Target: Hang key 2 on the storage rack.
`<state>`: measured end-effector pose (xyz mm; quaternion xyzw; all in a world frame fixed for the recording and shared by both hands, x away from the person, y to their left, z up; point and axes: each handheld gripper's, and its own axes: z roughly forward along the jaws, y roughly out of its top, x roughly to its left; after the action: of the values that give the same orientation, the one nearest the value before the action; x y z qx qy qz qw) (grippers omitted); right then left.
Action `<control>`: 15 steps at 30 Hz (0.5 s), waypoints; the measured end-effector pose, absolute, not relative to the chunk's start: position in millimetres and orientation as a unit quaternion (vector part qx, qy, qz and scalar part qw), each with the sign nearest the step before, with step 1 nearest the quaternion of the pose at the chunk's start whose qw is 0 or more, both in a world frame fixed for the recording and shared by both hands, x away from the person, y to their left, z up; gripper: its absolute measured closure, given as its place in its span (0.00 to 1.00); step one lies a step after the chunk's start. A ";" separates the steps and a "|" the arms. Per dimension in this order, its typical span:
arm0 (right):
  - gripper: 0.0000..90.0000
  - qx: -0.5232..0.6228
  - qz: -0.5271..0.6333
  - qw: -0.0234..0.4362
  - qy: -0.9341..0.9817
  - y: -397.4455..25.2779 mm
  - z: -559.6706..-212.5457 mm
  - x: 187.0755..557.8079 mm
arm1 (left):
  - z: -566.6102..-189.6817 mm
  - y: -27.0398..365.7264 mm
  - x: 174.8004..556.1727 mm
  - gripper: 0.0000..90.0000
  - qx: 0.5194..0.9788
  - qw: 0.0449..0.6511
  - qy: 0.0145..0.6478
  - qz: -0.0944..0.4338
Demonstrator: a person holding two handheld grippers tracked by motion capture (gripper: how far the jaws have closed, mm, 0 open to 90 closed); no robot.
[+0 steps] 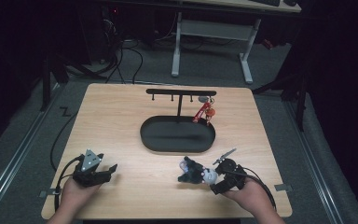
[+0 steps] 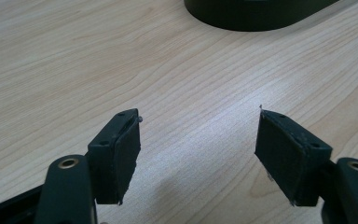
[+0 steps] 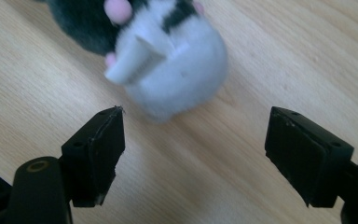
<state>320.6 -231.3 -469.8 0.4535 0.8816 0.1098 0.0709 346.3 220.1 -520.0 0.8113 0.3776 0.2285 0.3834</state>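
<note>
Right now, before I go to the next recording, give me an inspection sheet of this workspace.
Surface: light wooden table, bare grain between items.
Job's things: grey-and-white plush toy lying just ahead of the right tongs; black hanger stand on an oval tray, a red keychain on one peg.
Clutter: nothing seen.
Grippers: left tongs open, empty; right tongs open, nothing gripped.
Cables: one trails from each.
Surroundings: dark room, white desk frame, floor cables.

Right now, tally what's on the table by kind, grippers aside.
Black stand with hook bar and oval tray base: 1
Red-orange keychain charm hanging on the stand: 1
Grey-and-white plush toy: 1
Total: 3
</note>
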 end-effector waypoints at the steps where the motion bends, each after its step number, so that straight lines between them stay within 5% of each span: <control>1: 0.22 0.448 0.110 0.070 0.885 -228.7 -469.5 322.7 | -520.0 220.0 346.2 0.35 0.811 0.384 0.377 0.228; 15: 0.22 0.415 0.091 0.058 0.903 -199.4 -478.0 346.5 | -520.5 220.1 345.3 0.34 0.813 0.382 0.375 0.228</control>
<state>346.5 -199.4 -478.0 0.4149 0.9035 0.0909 0.0582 345.3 220.1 -520.5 0.8131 0.3754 0.2277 0.3822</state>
